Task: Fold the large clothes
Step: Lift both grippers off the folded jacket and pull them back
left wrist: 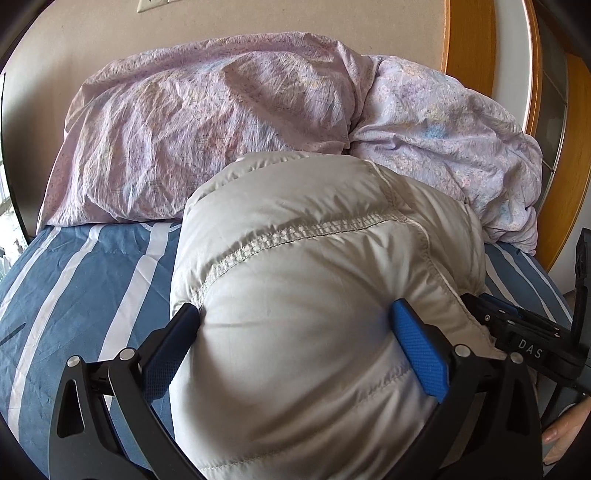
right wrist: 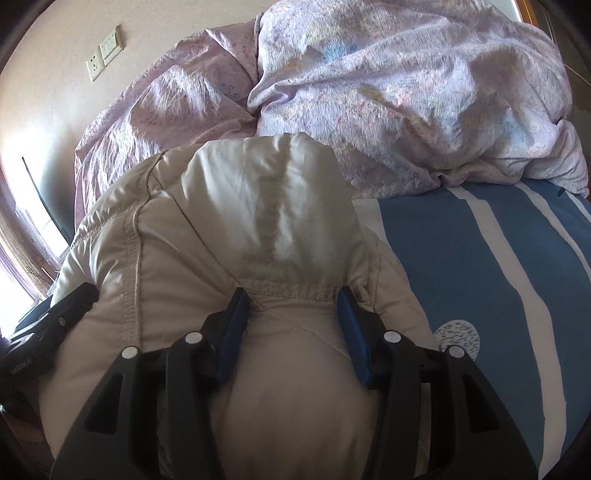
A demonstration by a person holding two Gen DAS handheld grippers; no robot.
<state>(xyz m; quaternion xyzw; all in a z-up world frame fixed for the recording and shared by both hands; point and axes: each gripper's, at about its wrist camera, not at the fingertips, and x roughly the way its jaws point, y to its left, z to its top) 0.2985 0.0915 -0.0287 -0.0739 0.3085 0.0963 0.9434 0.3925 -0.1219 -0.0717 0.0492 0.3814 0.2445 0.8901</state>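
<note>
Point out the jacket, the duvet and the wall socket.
jacket (left wrist: 314,258): left wrist view, quilted seam.
duvet (right wrist: 406,110): right wrist view, crumpled top.
wall socket (right wrist: 95,66): right wrist view, plate face.

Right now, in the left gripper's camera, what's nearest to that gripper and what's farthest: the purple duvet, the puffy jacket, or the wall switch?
1. Puffy jacket: between the left gripper fingers.
2. Purple duvet: piled behind it.
3. Wall switch: top edge, farthest.

Puffy beige quilted jacket (left wrist: 314,295), bunched up, on striped bed
</note>
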